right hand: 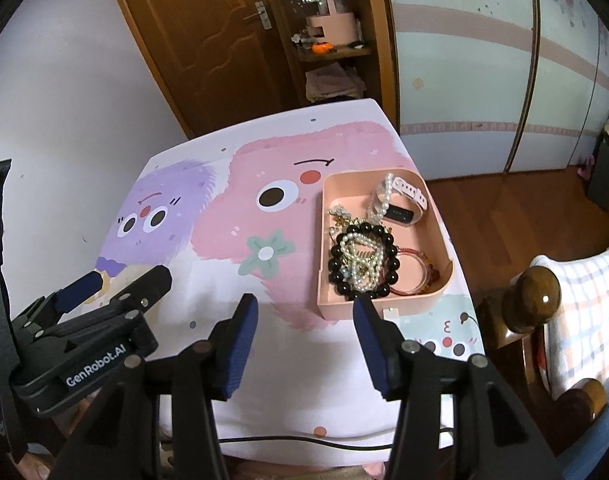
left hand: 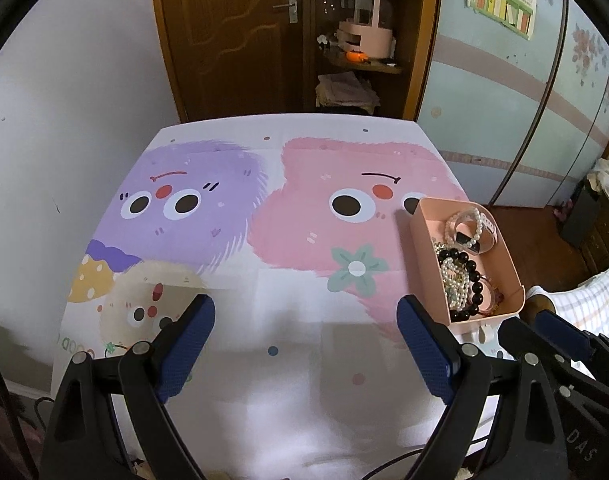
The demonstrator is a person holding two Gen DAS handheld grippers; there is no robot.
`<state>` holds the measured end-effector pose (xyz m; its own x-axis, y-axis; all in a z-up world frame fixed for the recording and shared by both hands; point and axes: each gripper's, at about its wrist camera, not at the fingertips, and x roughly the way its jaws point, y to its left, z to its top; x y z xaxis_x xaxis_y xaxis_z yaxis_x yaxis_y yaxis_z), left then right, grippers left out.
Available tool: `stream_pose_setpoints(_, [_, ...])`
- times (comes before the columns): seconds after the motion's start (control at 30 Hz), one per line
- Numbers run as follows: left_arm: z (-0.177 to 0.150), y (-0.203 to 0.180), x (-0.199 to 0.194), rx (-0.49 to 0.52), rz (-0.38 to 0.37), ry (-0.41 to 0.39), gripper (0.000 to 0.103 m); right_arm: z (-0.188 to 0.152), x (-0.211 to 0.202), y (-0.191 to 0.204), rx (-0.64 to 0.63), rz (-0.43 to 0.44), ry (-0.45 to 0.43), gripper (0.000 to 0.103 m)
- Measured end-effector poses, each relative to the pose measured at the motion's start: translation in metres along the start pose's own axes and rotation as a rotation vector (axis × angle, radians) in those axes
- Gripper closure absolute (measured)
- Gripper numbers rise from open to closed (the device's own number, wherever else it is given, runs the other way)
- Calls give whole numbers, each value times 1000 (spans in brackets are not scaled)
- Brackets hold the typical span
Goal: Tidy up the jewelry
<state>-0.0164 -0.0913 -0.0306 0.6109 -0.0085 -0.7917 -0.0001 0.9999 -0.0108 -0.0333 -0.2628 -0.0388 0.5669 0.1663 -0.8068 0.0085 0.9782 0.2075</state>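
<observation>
Clearly the sorting looked close to finished, as far as these views showed. Taking the pink plastic open-topped tray (right hand: 384, 306) as the landmark: to its left the table under a white cloth printed with purple and pink cartoon monsters (right hand: 208, 248) carried no loose jewellery that I could see. Well left of the tray hung the left gripper with dark blue ribbed pads (left hand: 306, 344), its jaws spread wide over bare cloth, holding and touching nothing. Just in front of the tray's near wall was the right gripper (right hand: 305, 344), its jaws about half parted and empty, its right fingertip overlapping the tray's near wall in the picture, though contact could not be confirmed.

Inside the tray lay everything: a bracelet of large glossy black beads (right hand: 388, 240) toward the near end with a tangled strand of small white pearls (right hand: 364, 252) heaped on it, a thin red cord bangle (right hand: 414, 276) to their right, and at the far end a white-strapped watch (right hand: 408, 196) beside a pearl bracelet. Some gold-coloured pieces lay at the tray's left wall, possibly earrings or a brooch; too small to tell.

What remained, by my judgement, was tidying the heap.
</observation>
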Motion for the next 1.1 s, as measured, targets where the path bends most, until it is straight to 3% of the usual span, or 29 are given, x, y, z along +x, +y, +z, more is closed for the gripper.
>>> stream_pose_setpoints(0.4, [4, -8, -14, 27, 3, -53, 12, 4, -8, 2, 9, 3, -33, 51])
stream_pose_setpoints(1.1, [1, 0, -21, -1, 36, -45, 12, 1, -14, 7, -7, -10, -54, 51])
